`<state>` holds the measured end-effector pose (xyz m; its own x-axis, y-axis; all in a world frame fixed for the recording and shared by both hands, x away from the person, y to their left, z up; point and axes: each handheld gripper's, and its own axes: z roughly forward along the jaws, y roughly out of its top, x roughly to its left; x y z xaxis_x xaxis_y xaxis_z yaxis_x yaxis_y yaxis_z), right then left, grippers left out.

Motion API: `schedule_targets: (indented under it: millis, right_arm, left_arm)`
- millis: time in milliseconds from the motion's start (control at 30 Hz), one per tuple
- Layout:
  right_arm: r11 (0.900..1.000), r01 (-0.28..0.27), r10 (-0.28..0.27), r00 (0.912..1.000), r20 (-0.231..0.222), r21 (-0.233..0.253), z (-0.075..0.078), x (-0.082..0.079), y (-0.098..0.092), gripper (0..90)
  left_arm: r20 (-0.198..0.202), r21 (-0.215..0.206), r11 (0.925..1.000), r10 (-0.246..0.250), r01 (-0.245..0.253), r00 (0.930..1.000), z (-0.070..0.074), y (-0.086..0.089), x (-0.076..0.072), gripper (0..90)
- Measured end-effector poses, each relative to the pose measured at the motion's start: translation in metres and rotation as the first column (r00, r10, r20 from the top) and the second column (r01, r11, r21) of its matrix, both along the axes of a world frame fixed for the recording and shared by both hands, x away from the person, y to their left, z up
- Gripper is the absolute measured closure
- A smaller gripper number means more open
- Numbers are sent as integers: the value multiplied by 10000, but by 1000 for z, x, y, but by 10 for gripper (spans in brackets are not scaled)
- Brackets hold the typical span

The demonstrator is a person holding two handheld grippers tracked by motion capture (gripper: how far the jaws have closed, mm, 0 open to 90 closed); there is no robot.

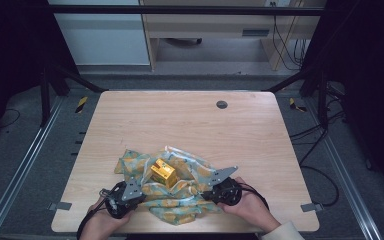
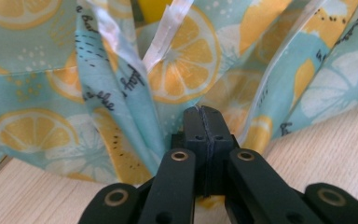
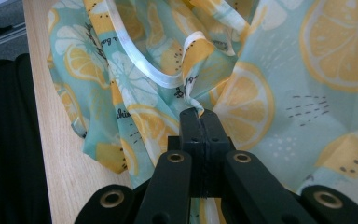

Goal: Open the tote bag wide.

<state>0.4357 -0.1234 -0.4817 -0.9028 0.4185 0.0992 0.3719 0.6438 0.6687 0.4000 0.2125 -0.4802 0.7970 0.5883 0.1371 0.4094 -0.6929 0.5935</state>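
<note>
Cloth (image 1: 172, 187) printed with lemon slices is seen crumpled near the front edge of the table (image 1: 190, 117) in the high view, with a small yellow box (image 1: 163, 171) resting on its folds. The left gripper (image 1: 139, 192) is held at the cloth's left side and the right gripper (image 1: 205, 194) at its right side, each in a hand. A grey round cap (image 1: 221, 104) is set in the table towards the far edge, well apart.

From the left gripper view, the jaws are pressed fully together on a pinch of cloth (image 2: 186, 60), and a white hem (image 2: 165, 37) is draped just beyond them.

From the right gripper view, the jaws are likewise clamped tight on gathered cloth (image 3: 242, 93), beside the table's edge.
</note>
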Motion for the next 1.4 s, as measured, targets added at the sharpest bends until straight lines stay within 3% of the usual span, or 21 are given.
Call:
schedule_targets:
  millis: [133, 200, 300, 400, 533, 633, 733, 800, 867, 933, 967, 1067, 1200, 1267, 1300, 1400]
  right_arm:
    - [10000, 50, -49, 9999, 94, -73, -1, -2, -3, 892]
    - [10000, 56, -57, 9997, 236, 30, 1, -4, -3, 786]
    - [9986, 407, -427, 9973, 601, 346, 11, -8, -7, 575]
    - [9934, 693, -791, 9911, 1068, 919, 26, -11, -15, 458]
    - [9825, 1148, -1375, 9783, 1548, 1466, 45, -11, -27, 347]
    - [9679, 1567, -1927, 9645, 1803, 1963, 57, -8, -40, 285]
    - [9532, 2009, -2458, 9501, 1921, 2261, 63, -2, -52, 239]
    - [9403, 2433, -2912, 9371, 1924, 2381, 64, 2, -60, 211]
    - [9253, 2868, -3378, 9208, 1952, 2482, 64, 6, -69, 186]
    - [9049, 3387, -3906, 9014, 1869, 2577, 62, 12, -78, 160]
    - [8937, 3628, -4156, 8911, 1824, 2641, 60, 14, -82, 149]
    - [8557, 4432, -4951, 8513, 1737, 2673, 56, 22, -97, 121]
    - [8143, 5140, -5641, 8103, 1587, 2697, 50, 29, -113, 101]
    - [7985, 5421, -5897, 7917, 1594, 2617, 47, 32, -120, 88]
    - [7849, 5626, -6085, 7791, 1512, 2598, 45, 34, -123, 85]
    - [7569, 5998, -6446, 7508, 1445, 2597, 40, 38, -133, 76]
  left_arm:
    - [23, -8, 10000, 42, -42, 10000, 1, 2, -2, 900]
    - [315, -156, 9999, 44, -39, 9995, 3, 3, -4, 882]
    - [880, -944, 9955, 91, -8, 9961, 13, 4, -9, 744]
    - [1446, -1858, 9826, 189, 84, 9893, 25, 6, -14, 566]
    - [1842, -3201, 9474, 567, 53, 9813, 38, 11, -15, 415]
    - [1981, -3855, 9226, 978, -142, 9753, 43, 16, -14, 319]
    - [1976, -4138, 9087, 1492, -556, 9689, 46, 23, -10, 249]
    - [1873, -4271, 8977, 2053, -1086, 9606, 46, 29, -5, 204]
    - [1526, -4241, 8883, 2620, -1763, 9529, 43, 38, 3, 181]
    - [1403, -4121, 8850, 2964, -2165, 9447, 40, 46, 10, 157]
    - [1368, -4025, 8821, 3221, -2446, 9368, 38, 51, 14, 156]
    - [1198, -4072, 8539, 4017, -3241, 9079, 34, 66, 26, 148]
    - [1296, -3677, 8465, 4566, -3850, 8802, 29, 81, 36, 145]
    - [1215, -3660, 8339, 4830, -4132, 8671, 26, 88, 40, 141]
    - [1187, -3678, 8261, 4971, -4270, 8595, 25, 91, 41, 137]
    - [1284, -3343, 8250, 5187, -4555, 8452, 23, 101, 46, 134]
